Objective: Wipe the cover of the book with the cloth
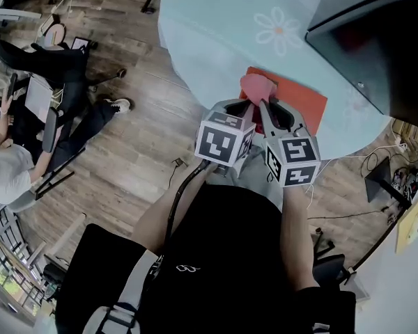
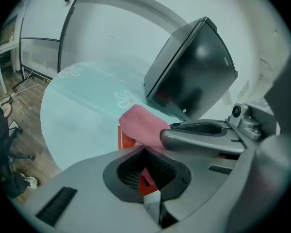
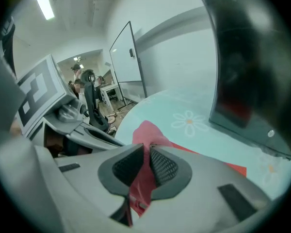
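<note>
Pink cloth (image 1: pixel 258 87) pinched by both tools at the near-left end of the red book (image 1: pixel 301 104).

Both jaws sets are closed on fabric. The right hand-held gripper (image 1: pixel 265 107) clearly clamps a fold between its pads, and the left hand-held gripper (image 1: pixel 242 106) is pressed together at the tips on what looks like the cloth's near edge. The book lies flat on the pale flowered desk (image 1: pixel 216 33), directly ahead of the tools. Its long axis runs off to the right, where most of the bare cover sits, so the right tool is nearer that stretch. A black boxy device (image 1: pixel 386 44) stands close beyond the book's far right side and would likely limit a long sweep that way.
</note>
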`<act>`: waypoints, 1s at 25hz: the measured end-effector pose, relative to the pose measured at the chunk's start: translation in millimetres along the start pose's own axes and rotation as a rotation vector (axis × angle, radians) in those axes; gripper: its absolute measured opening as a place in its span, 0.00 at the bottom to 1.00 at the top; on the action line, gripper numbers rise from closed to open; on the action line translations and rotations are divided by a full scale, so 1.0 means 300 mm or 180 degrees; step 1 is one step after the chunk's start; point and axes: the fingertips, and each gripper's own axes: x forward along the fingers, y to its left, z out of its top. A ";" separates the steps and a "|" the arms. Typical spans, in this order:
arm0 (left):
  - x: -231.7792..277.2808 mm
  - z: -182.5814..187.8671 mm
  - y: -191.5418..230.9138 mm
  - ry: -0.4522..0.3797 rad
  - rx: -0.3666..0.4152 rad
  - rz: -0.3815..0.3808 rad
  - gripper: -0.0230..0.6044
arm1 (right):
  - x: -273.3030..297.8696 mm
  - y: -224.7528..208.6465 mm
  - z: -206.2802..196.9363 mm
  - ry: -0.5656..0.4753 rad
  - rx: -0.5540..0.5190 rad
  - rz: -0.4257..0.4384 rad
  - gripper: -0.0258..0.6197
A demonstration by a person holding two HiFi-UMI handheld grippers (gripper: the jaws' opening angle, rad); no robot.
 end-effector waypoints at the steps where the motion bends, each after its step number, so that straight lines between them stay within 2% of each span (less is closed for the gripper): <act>1: -0.003 -0.006 0.018 -0.0001 -0.0016 0.0005 0.06 | 0.015 0.013 -0.005 0.0023 -0.0005 0.0019 0.11; 6: -0.008 -0.039 0.066 0.0036 -0.0035 0.0043 0.06 | 0.060 0.050 -0.040 0.0126 0.0000 0.0061 0.11; 12: 0.011 -0.079 0.086 0.0098 0.0074 0.0085 0.06 | 0.114 0.058 -0.083 0.0206 0.0056 0.0097 0.11; 25: 0.069 -0.128 0.008 0.0218 0.0152 0.0110 0.06 | 0.083 0.009 -0.144 0.0194 -0.0014 0.0108 0.11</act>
